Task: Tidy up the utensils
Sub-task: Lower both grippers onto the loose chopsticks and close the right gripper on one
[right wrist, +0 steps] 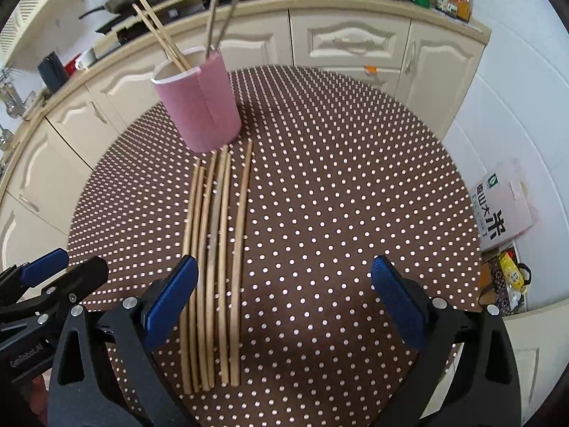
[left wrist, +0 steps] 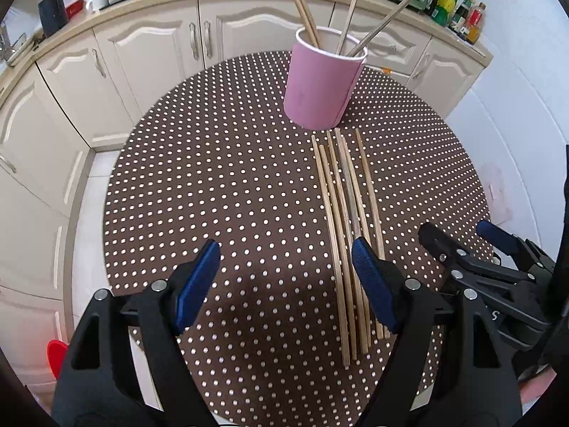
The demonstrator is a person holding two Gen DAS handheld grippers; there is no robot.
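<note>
Tongs are being held released on both sides: left gripper (left wrist: pixel 284 267) and right gripper (right wrist: pixel 284 281), nothing grasped. Chopsticks (right wrist: pixel 213 267) are lying side by side on the dotted table (right wrist: pixel 338 195), their far ends near the pink cup (right wrist: pixel 202 114) holding more sticks.

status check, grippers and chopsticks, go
Left gripper and right gripper open, empty. Loose chopsticks flat on table, row beside pink cup. Nothing in the way.

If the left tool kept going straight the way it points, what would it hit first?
Probably the bare dotted tablecloth left of the chopsticks; the open left tool has only its right finger over them. Depth is unclear.
</note>
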